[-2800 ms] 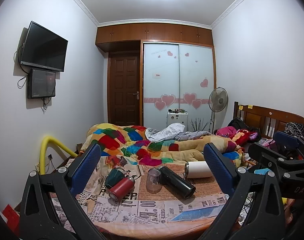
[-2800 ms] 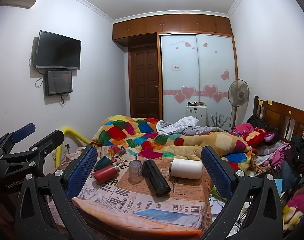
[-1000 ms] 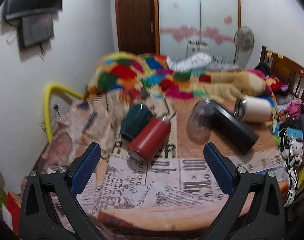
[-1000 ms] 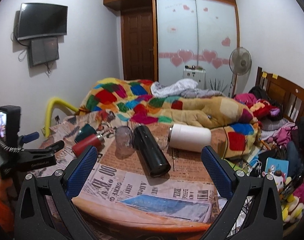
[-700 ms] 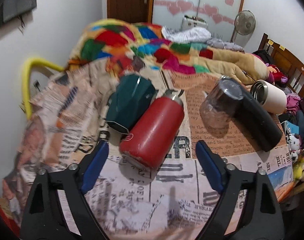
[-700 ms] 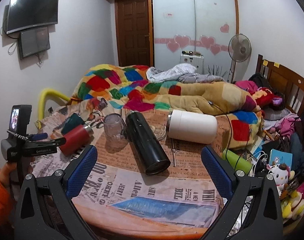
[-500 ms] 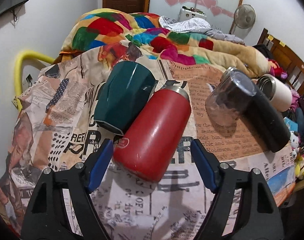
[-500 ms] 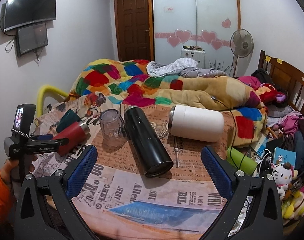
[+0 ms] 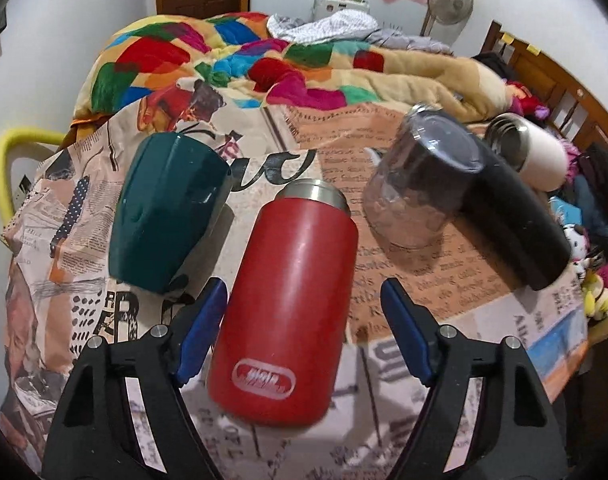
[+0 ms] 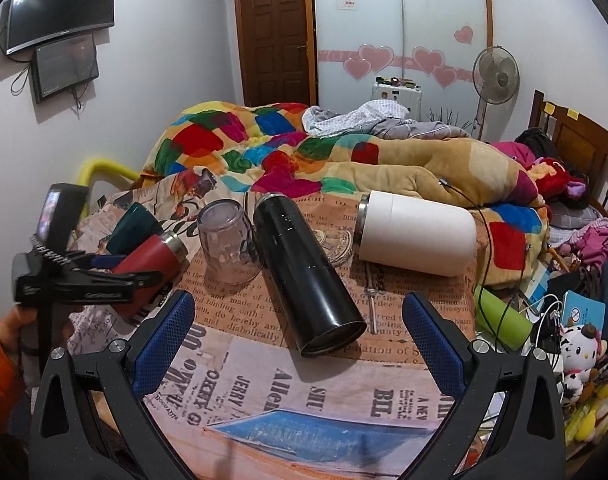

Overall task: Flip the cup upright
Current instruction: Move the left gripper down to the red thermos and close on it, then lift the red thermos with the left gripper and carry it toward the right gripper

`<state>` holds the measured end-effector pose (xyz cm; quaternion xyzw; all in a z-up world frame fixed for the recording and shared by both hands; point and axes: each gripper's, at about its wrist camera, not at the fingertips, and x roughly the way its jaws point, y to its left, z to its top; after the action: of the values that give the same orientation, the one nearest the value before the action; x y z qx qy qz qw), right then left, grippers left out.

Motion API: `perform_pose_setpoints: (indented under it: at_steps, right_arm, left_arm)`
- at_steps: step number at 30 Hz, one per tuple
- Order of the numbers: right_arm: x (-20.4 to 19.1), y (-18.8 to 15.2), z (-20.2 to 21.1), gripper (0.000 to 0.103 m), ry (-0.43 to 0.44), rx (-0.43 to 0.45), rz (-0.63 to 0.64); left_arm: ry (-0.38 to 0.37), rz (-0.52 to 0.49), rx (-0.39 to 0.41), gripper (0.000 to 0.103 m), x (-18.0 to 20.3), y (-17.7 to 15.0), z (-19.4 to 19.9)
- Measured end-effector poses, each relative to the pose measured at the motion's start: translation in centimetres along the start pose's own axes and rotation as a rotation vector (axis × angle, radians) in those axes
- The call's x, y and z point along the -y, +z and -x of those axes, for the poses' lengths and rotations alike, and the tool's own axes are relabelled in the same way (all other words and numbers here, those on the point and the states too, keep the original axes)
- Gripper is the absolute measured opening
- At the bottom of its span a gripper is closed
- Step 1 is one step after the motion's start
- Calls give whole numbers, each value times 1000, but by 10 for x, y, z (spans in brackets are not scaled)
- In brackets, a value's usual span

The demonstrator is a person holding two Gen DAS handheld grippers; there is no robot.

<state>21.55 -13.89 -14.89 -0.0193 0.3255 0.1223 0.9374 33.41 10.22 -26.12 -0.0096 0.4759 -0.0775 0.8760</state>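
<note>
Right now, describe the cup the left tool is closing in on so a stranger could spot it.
On the newspaper-print tablecloth, look to the near left, between the open pads of the left tool. There a red cup lies on its side beside a dark green cup. It alone is red, with a steel rim and a white logo.

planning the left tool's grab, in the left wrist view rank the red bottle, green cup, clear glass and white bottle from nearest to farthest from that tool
1. red bottle: lying between the open fingers of the left tool, nearest.
2. green cup: upside down, just left of and beyond the red bottle.
3. clear glass: upside down, farther off to the right.
4. white bottle: lying at the far right, farthest.
</note>
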Motion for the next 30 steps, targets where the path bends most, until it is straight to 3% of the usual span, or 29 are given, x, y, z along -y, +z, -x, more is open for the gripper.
perform_pose_setpoints:
  at_steps: [2,3,4,6,15,30]
  right_arm:
    - [0,-1,0,103,0,-3,4]
    - [0,-2,1,103,-1,-5,4]
    - [-1,-2,0,103,-1,-6,5]
    - [-1,-3,1,103,-2,-7,6]
    - [-4,-3,7,103,-9,-3,20]
    - [-10,-1,52,103,5,68,37]
  left_arm:
    - [-19,19,-21,74,-4,3,-10]
    - [-27,31,-34,65,-7,3,-14]
    - [-44,45,-55,62,-9,4,-20]
    - [-70,66,-61,61,-9,5,-24]
    - [7,20,-26,61,11,-6,-16]
    - [29,-100,102,61,62,-26,83]
